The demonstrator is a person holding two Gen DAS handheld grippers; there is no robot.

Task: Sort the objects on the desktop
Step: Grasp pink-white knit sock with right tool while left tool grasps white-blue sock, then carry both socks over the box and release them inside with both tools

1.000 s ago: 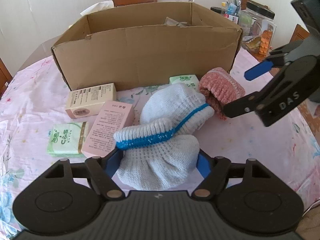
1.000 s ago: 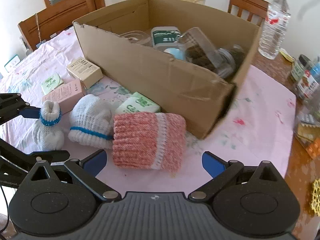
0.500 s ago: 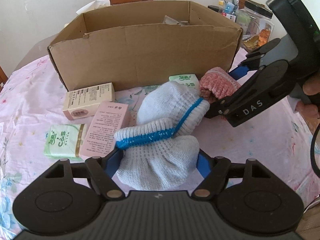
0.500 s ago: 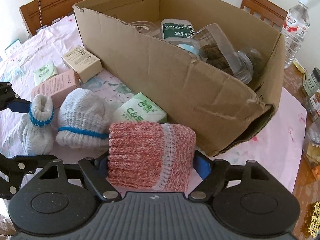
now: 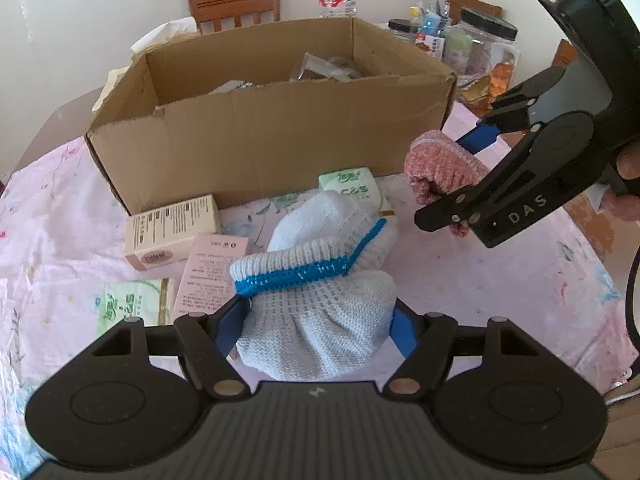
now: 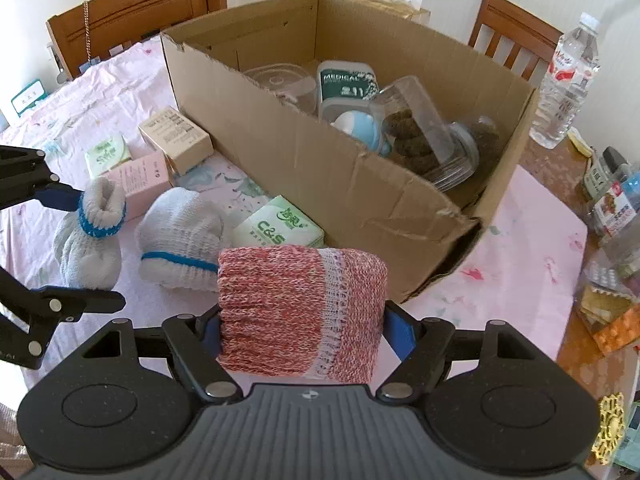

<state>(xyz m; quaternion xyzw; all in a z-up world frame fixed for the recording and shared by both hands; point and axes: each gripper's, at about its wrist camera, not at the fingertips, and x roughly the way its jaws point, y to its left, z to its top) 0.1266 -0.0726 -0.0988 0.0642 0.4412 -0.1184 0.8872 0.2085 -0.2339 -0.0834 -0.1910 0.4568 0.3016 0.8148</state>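
Both grippers are loaded, and the step in hand looks like carrying knitted items to the cardboard box [image 6: 360, 184]. The right gripper [image 6: 302, 320] is clamped on a folded pink knit sock [image 6: 300, 312], which appears to hang clear of the tabletop [image 6: 532, 232] just near of the box's front wall. The left gripper [image 5: 316, 324] is closed on a white knit sock with a blue band [image 5: 316, 320]; whether that sock is lifted or rests on the cloth is hard to tell from either view. A second white sock [image 6: 180, 240] lies loose between the two, touching a green C&S tissue pack [image 6: 278, 226].

To do this well, raise the pink sock above the front rim before moving it far, since the soft roll droops below the jaws and would snag on the torn cardboard edge. Inside the box, the right part is crowded with a clear jar [image 6: 424, 132], a blue-and-white object [image 6: 356, 128] and a medical pack [image 6: 346, 82]; the near left corner seems the freer spot, so aim there and let go low. Keep the squeeze steady, because knit compresses and can slip. Send one gripper in at a time: they sit close together, and the left one must also clear the pink carton [image 5: 212, 276] and beige carton [image 5: 172, 228] beside it.
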